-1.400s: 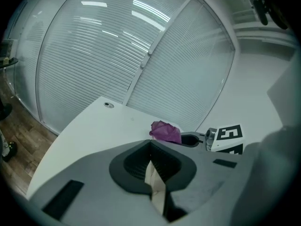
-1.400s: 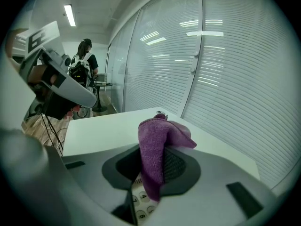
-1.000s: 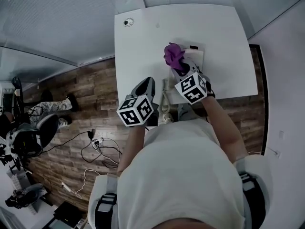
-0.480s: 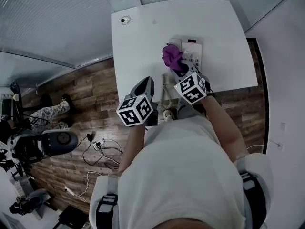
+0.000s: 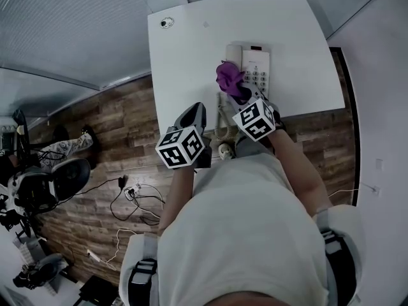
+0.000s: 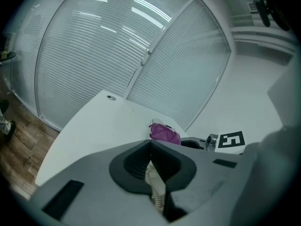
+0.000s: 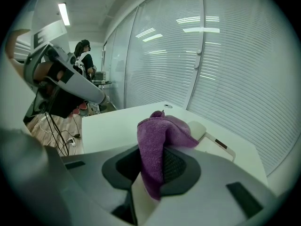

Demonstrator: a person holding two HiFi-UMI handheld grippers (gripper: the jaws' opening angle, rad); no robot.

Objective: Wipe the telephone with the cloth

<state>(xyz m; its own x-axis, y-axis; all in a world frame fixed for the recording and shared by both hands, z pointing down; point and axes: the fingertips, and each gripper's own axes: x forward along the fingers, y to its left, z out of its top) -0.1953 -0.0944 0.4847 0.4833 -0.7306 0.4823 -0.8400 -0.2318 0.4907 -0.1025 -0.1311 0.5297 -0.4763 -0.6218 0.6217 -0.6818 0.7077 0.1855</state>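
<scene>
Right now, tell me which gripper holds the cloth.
The right gripper: its jaws are shut on the purple cloth. The left gripper is shut too, but with no cloth in it.

Head camera looks steeply down over the person's torso (image 5: 242,234) onto the white rectangular table (image 5: 185,50). Each gripper camera sits low and close behind its jaws, facing across the tabletop toward slatted glass walls (image 6: 94,46); all three share the crumpled purple cloth (image 5: 229,76).

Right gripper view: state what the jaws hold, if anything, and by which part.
The right gripper pinches the purple cloth by a fold; most bunches beyond the jaws.
</scene>
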